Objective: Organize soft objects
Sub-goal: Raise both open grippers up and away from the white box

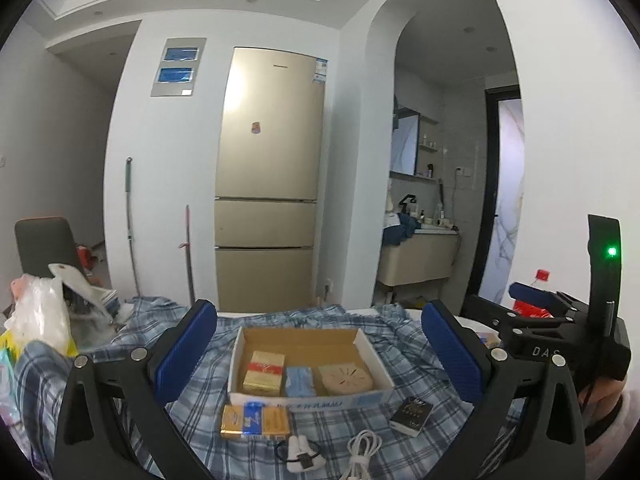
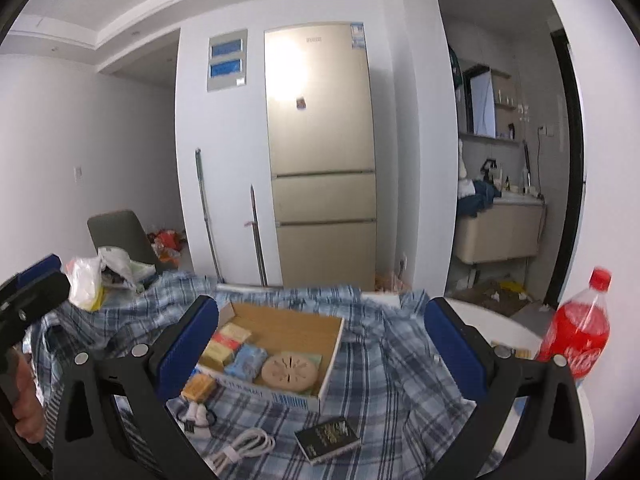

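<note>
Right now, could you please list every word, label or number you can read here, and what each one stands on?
"DAS": right gripper's black body.
Cardboard box's front print: blurred.
Gold packet, black booklet, red soda bottle, fridge badge and stickers: unreadable.

A plaid cloth (image 1: 192,400) is covering the desk (image 2: 500,320), carrying a cardboard box (image 1: 308,398), a black booklet (image 2: 328,438) and a white cable (image 2: 244,448).

Both wrist views level, sharing box (image 1: 310,360) – fridge (image 2: 320,152)
</note>
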Motion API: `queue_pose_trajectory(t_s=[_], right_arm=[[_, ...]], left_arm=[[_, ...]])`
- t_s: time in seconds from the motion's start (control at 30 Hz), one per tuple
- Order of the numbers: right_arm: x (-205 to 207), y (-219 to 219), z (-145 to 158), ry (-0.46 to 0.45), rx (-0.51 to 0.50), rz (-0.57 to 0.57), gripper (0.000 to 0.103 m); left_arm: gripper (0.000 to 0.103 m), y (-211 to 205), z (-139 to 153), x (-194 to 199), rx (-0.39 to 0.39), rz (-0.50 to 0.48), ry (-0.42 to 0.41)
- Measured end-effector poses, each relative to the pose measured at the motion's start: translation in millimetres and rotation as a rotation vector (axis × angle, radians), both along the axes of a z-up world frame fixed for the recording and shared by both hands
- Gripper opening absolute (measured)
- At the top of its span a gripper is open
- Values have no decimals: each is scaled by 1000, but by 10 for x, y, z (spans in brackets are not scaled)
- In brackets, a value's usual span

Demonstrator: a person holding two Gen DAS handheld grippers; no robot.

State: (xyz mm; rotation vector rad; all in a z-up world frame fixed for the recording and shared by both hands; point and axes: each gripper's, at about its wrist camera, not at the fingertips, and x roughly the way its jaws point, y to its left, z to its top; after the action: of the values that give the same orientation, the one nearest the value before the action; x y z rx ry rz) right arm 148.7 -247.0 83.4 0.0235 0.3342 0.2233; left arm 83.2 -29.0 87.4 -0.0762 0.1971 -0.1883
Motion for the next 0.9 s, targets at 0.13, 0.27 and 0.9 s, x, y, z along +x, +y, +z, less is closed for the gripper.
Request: queue_pose_trajectory(t_s=[0.13,0.27,0.9], right_arm=[[-8,-17,-199,26,-6,-1,103],[45,-27,-393,51,4,24,103],[224,-2,-880,135,-31,44,103]], left_arm=[[103,71,-215,40,-51,12,75],[103,24,-387,79,-31,28,98],[103,14,-1003,314,24,23,220]])
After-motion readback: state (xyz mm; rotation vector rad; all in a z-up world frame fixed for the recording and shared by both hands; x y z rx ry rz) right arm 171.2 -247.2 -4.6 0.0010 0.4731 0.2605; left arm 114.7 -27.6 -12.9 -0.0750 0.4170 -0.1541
